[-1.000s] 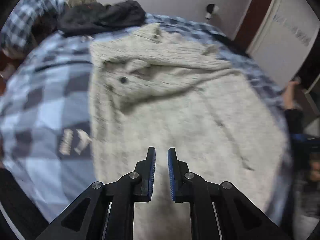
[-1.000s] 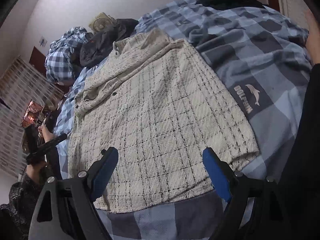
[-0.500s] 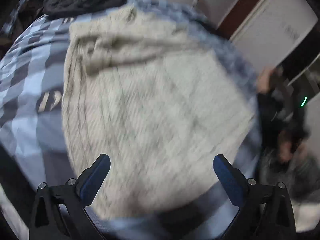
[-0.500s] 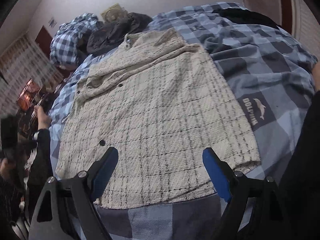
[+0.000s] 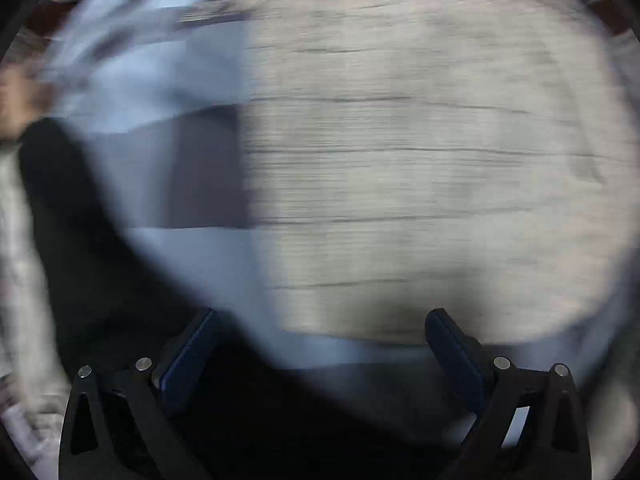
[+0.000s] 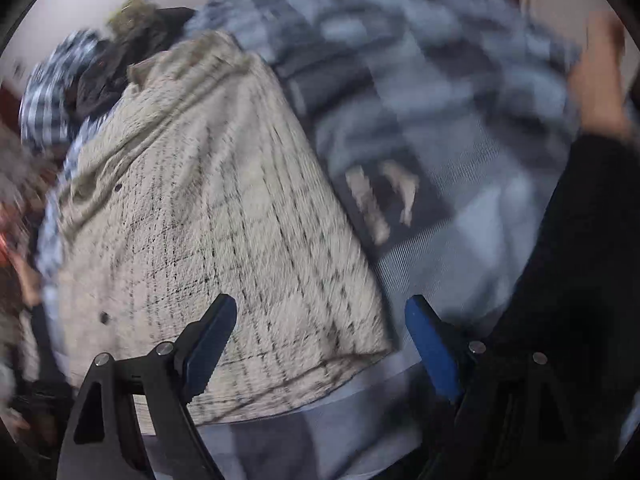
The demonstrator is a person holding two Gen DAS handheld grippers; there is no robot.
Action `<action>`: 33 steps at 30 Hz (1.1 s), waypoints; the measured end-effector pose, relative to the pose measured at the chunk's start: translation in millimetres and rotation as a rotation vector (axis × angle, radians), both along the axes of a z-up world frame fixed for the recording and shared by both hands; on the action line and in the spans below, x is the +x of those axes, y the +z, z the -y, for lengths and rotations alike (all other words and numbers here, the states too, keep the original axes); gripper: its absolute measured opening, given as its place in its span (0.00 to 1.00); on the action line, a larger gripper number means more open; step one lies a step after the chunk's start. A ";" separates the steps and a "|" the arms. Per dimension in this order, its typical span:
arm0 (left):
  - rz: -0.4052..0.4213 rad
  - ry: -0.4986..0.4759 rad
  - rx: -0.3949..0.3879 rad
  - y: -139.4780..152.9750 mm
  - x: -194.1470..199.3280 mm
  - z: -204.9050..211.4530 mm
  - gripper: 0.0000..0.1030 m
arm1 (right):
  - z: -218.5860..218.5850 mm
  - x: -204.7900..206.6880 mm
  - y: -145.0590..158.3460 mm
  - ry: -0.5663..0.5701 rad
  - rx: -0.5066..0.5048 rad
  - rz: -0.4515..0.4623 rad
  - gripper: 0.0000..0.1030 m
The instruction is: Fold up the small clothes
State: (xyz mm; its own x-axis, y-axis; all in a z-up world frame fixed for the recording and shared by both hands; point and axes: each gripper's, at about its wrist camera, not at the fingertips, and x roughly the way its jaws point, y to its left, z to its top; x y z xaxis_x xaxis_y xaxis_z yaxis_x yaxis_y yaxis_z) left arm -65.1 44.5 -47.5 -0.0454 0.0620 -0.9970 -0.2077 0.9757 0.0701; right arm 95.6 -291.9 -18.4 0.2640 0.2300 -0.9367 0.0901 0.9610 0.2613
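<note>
A cream checked knit garment (image 6: 224, 220) lies spread on a blue checked bedcover (image 6: 460, 120). In the right wrist view my right gripper (image 6: 320, 328) is open and empty, held over the garment's near right hem corner. In the left wrist view the garment (image 5: 420, 160) fills most of the blurred frame. My left gripper (image 5: 320, 340) is open and empty, just above the garment's near edge where it meets the bedcover (image 5: 168, 168).
Dark clothes (image 6: 132, 52) and a checked pillow (image 6: 44, 96) are piled at the head of the bed. A person's dark sleeve (image 6: 580, 260) and hand (image 6: 600, 80) are at the right. Another dark sleeve (image 5: 80, 240) crosses the left wrist view.
My left gripper went from nearly shut to wide open and swung down close over the garment's edge. My right gripper stayed open and shifted toward the garment's near right corner. Both views are motion-blurred.
</note>
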 end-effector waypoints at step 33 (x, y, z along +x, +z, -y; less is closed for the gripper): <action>0.149 0.066 -0.196 57.7 12.1 -22.2 0.05 | 12.6 -39.5 27.1 0.066 0.551 0.158 0.04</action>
